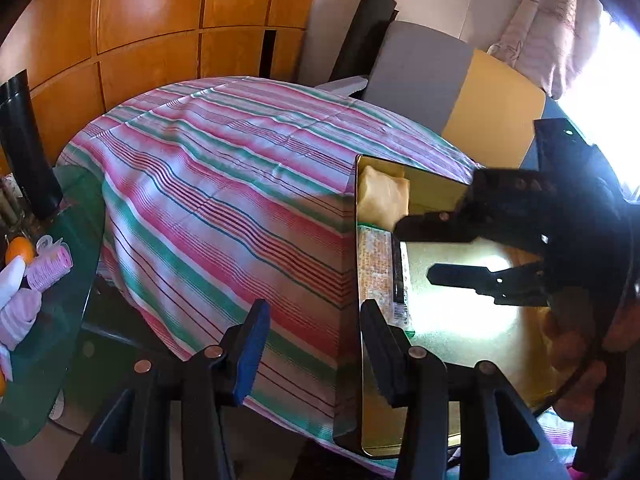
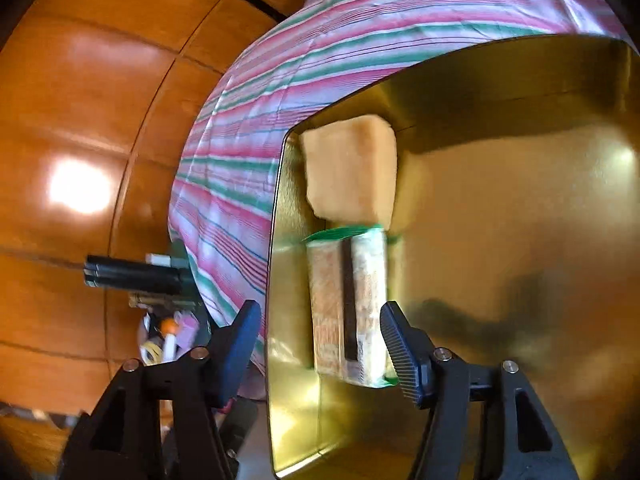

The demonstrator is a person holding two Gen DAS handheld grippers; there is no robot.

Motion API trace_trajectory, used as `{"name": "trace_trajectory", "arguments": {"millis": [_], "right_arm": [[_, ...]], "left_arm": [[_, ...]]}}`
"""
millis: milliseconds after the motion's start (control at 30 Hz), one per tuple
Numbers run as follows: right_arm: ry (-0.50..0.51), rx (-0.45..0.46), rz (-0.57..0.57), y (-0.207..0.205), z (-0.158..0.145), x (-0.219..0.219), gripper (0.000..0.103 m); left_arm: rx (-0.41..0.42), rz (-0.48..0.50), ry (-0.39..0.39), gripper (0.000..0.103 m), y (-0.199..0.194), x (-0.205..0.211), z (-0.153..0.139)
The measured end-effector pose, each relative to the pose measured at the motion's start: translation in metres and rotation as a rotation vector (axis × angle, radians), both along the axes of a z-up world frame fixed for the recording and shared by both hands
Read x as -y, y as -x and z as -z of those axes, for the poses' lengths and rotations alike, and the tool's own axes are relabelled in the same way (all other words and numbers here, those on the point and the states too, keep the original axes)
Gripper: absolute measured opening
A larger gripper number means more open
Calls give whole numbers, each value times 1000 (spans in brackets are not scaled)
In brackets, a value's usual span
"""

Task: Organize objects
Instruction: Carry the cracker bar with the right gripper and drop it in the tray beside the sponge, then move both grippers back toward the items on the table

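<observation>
- A striped cloth (image 1: 224,184) in pink, green and white covers the desk and fills the middle of the left wrist view; wooden cabinet panels (image 1: 152,12) stand behind it at the upper left.
- A gold tin (image 1: 460,340) sits on the cloth at the lower right, holding a pale wrapped block (image 1: 382,196) in its far corner and a long snack packet (image 1: 380,276) just below it, along the left wall.
- The left claw (image 1: 316,352) straddles the tin's left wall, jaws apart, pads not pressing on it.
- Only the left view shows a green glass side table (image 1: 48,320) at the left edge (an orange (image 1: 19,249) and a pink hair roller (image 1: 50,266) on it) and the right claw (image 1: 412,250) over the tin, jaws apart, empty.
- The right view brings the tin's interior close: the packet lies between the parted fingers, untouched.
</observation>
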State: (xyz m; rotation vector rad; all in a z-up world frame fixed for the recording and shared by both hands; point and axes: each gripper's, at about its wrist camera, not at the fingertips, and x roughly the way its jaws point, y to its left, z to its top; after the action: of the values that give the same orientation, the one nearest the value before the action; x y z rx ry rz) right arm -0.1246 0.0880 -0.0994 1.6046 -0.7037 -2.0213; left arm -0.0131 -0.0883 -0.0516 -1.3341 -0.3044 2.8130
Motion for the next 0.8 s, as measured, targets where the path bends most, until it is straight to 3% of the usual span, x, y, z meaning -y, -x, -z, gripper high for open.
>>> {"name": "trace_trajectory", "arguments": {"millis": [200, 267, 533, 800], "right_arm": [[-92, -109, -27, -22, -13, -14, 67], [-135, -170, -24, -33, -21, -22, 77], [-295, -381, 12, -74, -51, -58, 95], [-431, -465, 125, -107, -68, -118, 99]], "left_arm": [[-33, 13, 32, 47, -2, -5, -7], [-40, 21, 37, 47, -2, -6, -10], [-73, 93, 77, 47, -7, -30, -24], [-95, 182, 117, 47, -9, -61, -32]]}}
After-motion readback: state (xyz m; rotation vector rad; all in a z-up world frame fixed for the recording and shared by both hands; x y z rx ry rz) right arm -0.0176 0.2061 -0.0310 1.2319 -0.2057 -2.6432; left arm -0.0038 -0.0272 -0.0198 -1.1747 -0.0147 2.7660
